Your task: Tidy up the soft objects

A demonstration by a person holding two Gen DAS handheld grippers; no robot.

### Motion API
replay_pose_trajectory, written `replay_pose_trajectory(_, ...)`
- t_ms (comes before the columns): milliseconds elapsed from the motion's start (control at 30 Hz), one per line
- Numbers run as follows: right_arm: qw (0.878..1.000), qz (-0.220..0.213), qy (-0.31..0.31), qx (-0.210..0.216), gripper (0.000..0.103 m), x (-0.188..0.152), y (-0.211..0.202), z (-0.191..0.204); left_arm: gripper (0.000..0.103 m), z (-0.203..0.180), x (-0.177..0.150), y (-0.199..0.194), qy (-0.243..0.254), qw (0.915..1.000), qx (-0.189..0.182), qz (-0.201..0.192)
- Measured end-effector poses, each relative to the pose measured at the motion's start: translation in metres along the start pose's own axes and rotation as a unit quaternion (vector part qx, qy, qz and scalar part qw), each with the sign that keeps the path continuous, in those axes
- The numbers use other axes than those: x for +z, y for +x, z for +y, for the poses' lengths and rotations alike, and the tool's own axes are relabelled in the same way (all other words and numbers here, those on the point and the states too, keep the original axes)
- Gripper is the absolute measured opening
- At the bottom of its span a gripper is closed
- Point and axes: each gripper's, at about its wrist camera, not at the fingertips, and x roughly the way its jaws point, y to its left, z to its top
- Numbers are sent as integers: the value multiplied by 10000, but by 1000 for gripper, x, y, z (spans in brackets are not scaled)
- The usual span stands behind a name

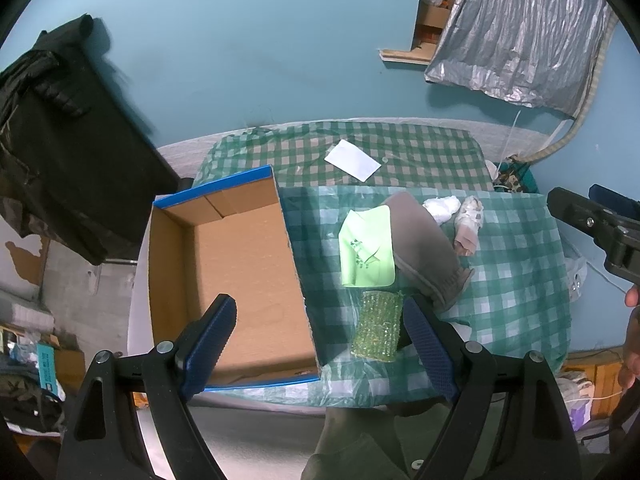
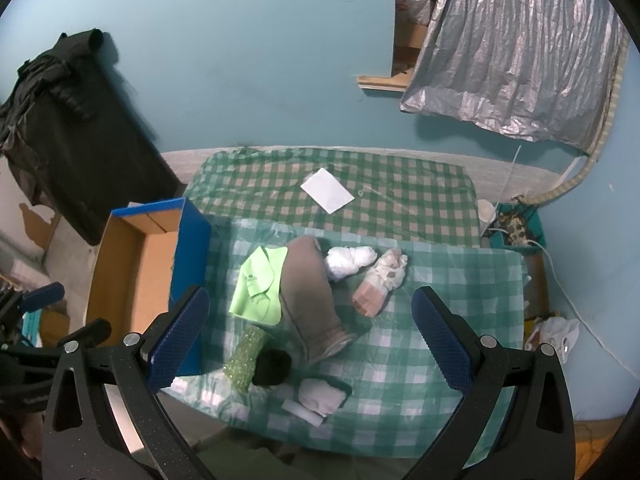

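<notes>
While one box [image 1: 224, 276] sits empty, seven soft items [image 2: 308, 292] lie outside.

The box [image 1: 224, 280] sits at the table's [image 2: 440, 360] left edge. Right of it lie the folded cloth [image 2: 260, 284], the beaded roll [image 2: 244, 354] in front, and two bundles [image 2: 352, 262] farther right.

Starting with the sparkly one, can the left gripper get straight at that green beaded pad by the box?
Probably yes: the left gripper is open above the green beaded pad, nothing lies on it.
</notes>
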Motion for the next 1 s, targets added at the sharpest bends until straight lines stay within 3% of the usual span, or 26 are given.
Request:
replay_pose_trajectory(833, 10000, 57, 15, 17, 101, 1, 1, -1, 87, -13, 2, 6, -20, 9999, 84, 61)
replay_pose_trajectory(1000, 9999, 134, 3, -15, 101, -6, 4, -11, 87, -15, 1, 21, -76, 9996, 9, 274)
